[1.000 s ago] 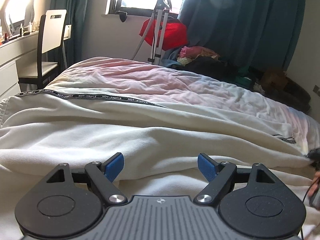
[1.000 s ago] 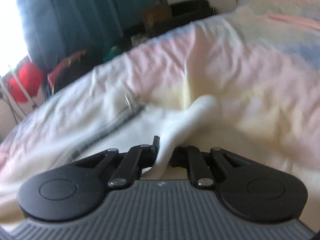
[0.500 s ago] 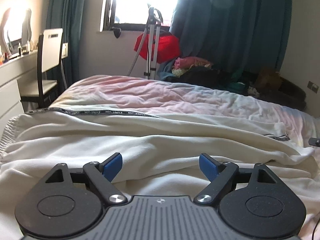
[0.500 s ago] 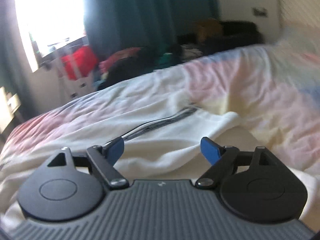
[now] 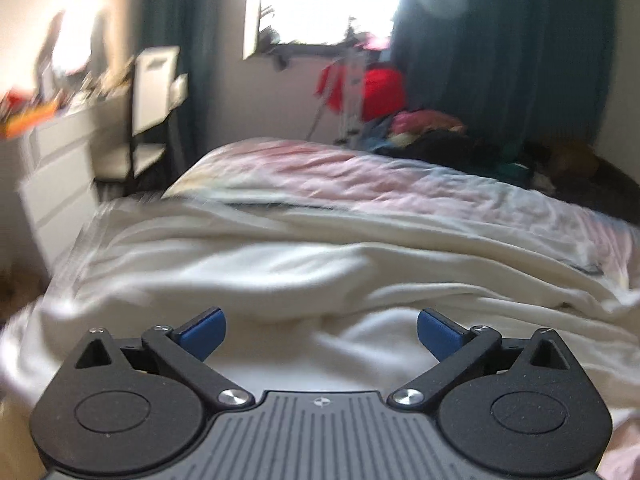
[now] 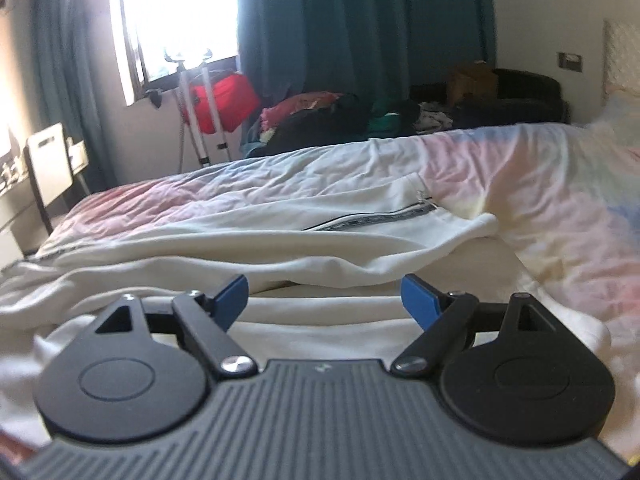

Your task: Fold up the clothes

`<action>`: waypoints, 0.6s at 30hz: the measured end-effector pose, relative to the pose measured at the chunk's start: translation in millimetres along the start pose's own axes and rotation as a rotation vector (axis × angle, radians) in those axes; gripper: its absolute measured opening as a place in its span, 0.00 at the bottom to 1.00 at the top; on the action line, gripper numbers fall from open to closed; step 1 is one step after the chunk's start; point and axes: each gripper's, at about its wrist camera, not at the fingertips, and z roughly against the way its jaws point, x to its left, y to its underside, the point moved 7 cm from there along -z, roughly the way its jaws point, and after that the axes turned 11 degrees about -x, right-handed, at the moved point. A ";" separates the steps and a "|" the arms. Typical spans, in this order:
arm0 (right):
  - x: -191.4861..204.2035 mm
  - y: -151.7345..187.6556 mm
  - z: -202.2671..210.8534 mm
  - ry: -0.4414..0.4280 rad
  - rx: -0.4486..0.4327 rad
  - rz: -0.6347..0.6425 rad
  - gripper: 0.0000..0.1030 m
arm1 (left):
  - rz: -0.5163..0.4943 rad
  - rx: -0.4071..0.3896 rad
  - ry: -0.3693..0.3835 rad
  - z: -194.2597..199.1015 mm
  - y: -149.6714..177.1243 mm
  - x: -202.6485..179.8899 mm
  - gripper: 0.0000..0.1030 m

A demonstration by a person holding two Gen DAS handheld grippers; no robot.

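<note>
A cream-white garment [image 5: 320,264] with a dark printed stripe [image 6: 376,222] lies stretched across the bed [image 6: 540,184], folded lengthwise into long ridges. My left gripper [image 5: 318,334] hovers above its near fold with jaws still opening wide, and nothing sits between the blue pads. My right gripper [image 6: 324,298] stands open above the same garment [image 6: 280,248], near the end where the striped cuff lies, its blue pads clear of the cloth.
A pastel pink and blue duvet covers the bed. Beyond it stand a white chair [image 5: 154,92], a white dresser [image 5: 56,160], a red bag on a metal stand [image 6: 222,98], a clothes pile [image 6: 340,118] and teal curtains [image 6: 360,24].
My right gripper let go of the white cloth it pinched, opened wide and rose back, rolling level. My left gripper drew back and up a little and its jaws spread further.
</note>
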 end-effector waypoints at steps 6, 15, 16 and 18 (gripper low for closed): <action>-2.3 14.0 -6.9 0.008 0.070 0.006 0.82 | 0.229 0.099 -0.230 14.5 12.7 89.0 1.00; -16.2 16.7 -6.8 0.033 0.096 -0.046 0.82 | 0.514 0.169 -0.467 32.8 24.3 177.4 1.00; -20.1 16.5 -6.8 0.042 0.098 -0.064 0.82 | 0.523 0.180 -0.480 32.6 25.4 182.7 1.00; -30.2 16.4 -6.8 0.067 0.102 -0.109 0.82 | 0.550 0.202 -0.488 30.9 27.5 191.8 1.00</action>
